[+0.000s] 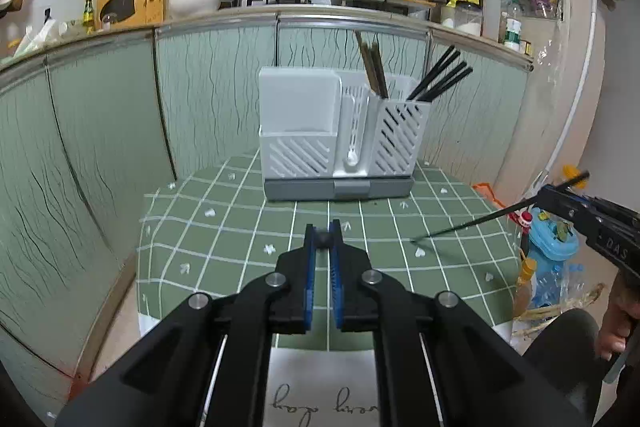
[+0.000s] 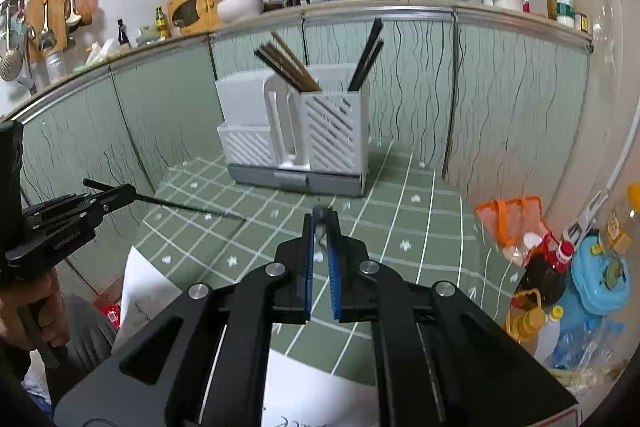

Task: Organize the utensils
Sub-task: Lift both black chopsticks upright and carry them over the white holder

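A white slotted utensil holder stands at the far side of a green checked table. It holds brown chopsticks and black chopsticks. My left gripper is shut on a black chopstick seen end-on; from the right wrist view this chopstick sticks out over the table. My right gripper is shut on another black chopstick, which in the left wrist view slants down to the table. The holder also shows in the right wrist view.
Green cabinet doors stand behind and left of the table. Bottles, an orange bag and a blue container crowd the floor at the right. White paper lies at the table's near edge.
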